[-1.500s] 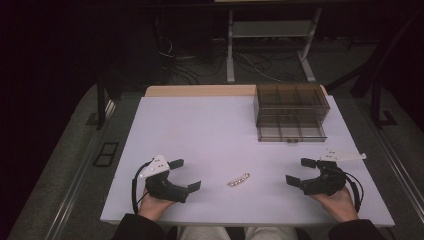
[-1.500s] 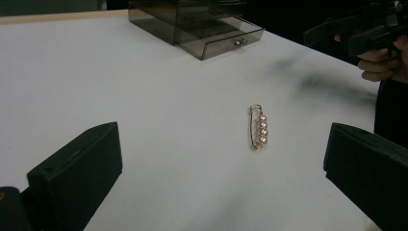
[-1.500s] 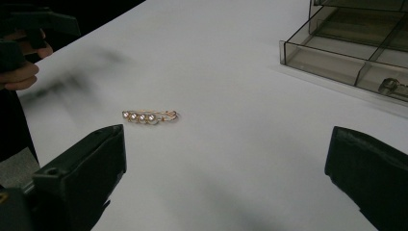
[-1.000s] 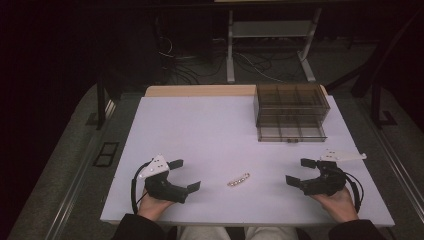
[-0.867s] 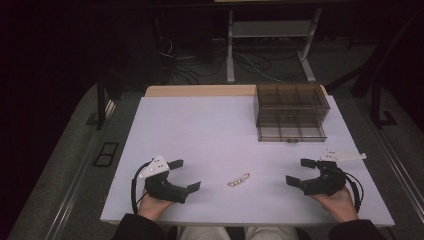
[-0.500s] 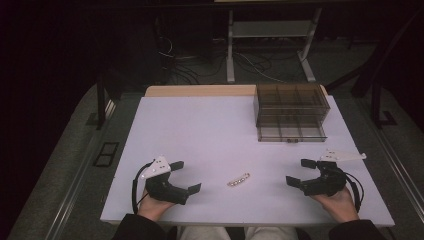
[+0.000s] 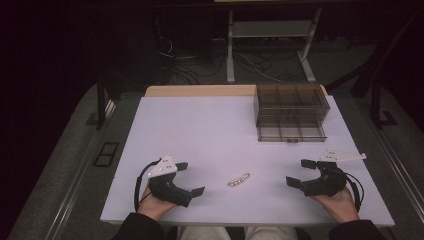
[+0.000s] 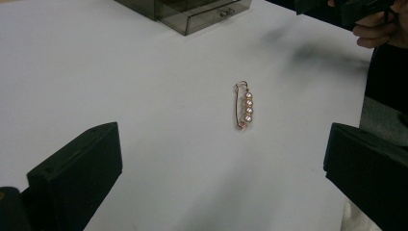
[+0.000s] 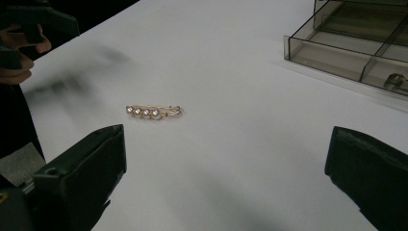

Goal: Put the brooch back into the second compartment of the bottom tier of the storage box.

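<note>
High view: drawer box (image 7: pixel 291 111) compartments empty; brooch (image 7: pixel 238 179) on table; both jaws apart.

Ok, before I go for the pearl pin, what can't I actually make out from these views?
- pearl pin: too small in the high view to show its clasp; whether it is latched is unclear in the left claw view too.
- drawer box: smoky walls hide any contents; cut off by the frame edge in the right claw view.
- drawer knob: blurred, cropped at the edge.
</note>
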Available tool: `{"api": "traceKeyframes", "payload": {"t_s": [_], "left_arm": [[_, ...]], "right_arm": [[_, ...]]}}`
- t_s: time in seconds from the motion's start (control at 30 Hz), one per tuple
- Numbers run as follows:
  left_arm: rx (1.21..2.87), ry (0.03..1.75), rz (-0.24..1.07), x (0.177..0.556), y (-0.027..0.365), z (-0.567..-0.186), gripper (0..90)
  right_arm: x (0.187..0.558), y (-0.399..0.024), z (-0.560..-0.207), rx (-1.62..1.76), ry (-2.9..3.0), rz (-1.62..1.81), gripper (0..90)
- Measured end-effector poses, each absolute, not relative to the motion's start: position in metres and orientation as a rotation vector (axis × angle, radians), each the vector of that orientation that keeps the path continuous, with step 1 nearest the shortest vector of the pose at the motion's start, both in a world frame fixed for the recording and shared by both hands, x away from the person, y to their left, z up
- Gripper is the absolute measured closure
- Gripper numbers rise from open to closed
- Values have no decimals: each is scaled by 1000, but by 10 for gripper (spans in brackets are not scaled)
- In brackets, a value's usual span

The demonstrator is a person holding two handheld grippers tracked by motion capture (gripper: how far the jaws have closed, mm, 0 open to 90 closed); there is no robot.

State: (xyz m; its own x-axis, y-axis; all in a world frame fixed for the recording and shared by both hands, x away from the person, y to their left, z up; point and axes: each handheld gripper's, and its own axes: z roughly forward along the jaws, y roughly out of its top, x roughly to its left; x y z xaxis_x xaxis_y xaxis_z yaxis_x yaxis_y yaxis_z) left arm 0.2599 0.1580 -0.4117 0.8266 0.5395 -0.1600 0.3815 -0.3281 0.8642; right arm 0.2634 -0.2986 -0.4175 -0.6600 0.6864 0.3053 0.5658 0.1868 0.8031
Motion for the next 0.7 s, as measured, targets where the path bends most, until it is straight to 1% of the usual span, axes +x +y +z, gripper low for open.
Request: {"api": "traceKeyframes", "payload": {"t_s": [0.37, 0.7], "left_arm": [[2002, 664, 179, 265, 149, -405, 0], [2050, 628, 168, 273, 133, -393, 0]], "right_arm": [[263, -298, -418, 1233, 2326, 1480, 5], [263, -298, -418, 1234, 2330, 1475, 4]]}}
